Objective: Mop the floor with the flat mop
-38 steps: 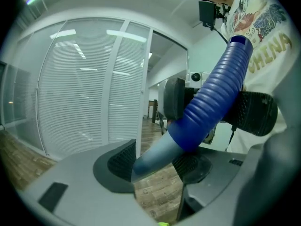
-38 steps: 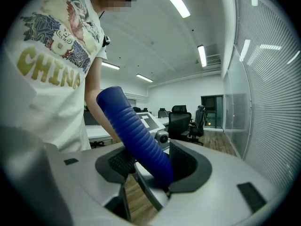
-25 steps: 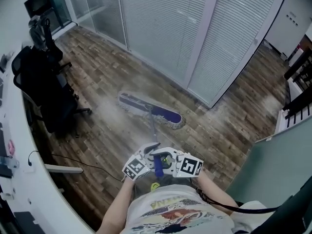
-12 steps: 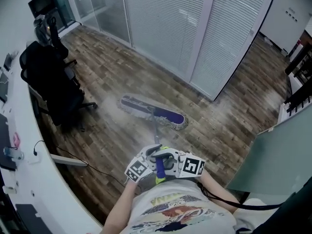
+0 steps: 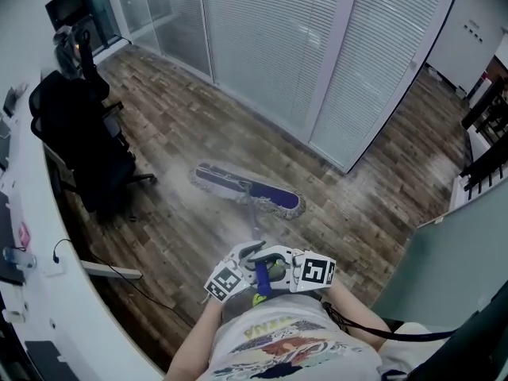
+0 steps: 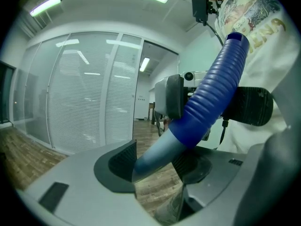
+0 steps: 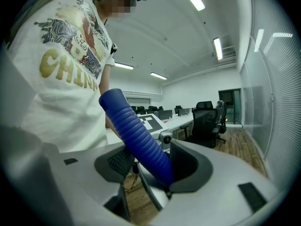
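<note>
A: Jaws first, quick. Left gripper (image 6: 156, 161)?
B: Shut tight on the mop pole (image 6: 162, 147). It's on the grey bit right under the blue grip (image 6: 211, 93).
A: & the right gripper (image 7: 148, 166)?
B: It holds the blue grip itself, higher up the same pole. Its jaws just opened a tiny bit more, but the grip sits pinched between them.
A: So both hold 1 stick?
B: Yep. In the head view the 2 grippers are side by side, v. close, right in front of the person's white shirt (image 5: 278, 348).
A: Where's the mop head?
B: The mop head (image 5: 248, 190) lies flat on the wood floor (image 5: 175, 125), out in front of the person. The pole slants up & back from it to the jaws. It's nearer the floor's edge by the glass wall (image 5: 270, 46) than the edge by the tabletop (image 5: 36, 236).
A: What's round it?
B: The floor looks pale & dull near the mop head. A black chair (image 5: 79, 141) stands off to the left, well apart from the mop, just beside the tabletop's edge.
</note>
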A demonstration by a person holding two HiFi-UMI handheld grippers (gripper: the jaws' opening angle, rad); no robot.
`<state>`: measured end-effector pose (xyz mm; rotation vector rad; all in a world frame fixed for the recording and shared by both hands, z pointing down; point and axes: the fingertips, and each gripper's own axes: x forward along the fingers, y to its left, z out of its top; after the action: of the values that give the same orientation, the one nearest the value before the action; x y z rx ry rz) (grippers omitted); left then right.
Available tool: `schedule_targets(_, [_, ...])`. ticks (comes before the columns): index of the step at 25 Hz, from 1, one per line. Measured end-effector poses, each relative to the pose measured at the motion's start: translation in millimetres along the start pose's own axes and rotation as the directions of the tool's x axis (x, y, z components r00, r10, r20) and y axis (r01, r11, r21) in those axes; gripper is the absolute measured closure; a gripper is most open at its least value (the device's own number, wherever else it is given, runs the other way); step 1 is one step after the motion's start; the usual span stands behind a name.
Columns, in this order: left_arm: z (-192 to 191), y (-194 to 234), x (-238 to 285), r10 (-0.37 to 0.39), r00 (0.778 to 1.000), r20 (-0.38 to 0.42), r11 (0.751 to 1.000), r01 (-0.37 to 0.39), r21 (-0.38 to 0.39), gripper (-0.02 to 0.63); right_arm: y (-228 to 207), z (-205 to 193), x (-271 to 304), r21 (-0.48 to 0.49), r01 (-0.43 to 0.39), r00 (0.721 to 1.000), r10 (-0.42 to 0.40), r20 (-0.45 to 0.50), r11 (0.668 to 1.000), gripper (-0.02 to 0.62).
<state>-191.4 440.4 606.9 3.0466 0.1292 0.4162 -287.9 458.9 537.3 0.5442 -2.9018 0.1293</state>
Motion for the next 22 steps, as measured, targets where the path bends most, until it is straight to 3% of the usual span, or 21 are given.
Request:
schedule_targets(8, [-0.9,64.2,25.4,0.037,0.999,-0.022,0.999,-0.037,-0.007,0.396,-64.1,-10.1,-3.8,-0.010,-0.055,0.998,0.055,-0.014,0.998,0.370])
schedule_targets(15, [20.0,174.9,51.8,0.070,0.997,-0.035,0.997,-0.071,-0.018,0.396,-176.1,2.9,-4.8,-0.023,-0.112,0.994,0.112,-0.002,0.993,0.370])
schedule_targets(22, [47.1,292.0,106.1,0.089,0.995,-0.040,0.996,-0.090,-0.012,0.396,-304.1,10.3,-31.9,-0.042,-0.117,0.993,0.118,0.022,0.992,0.370])
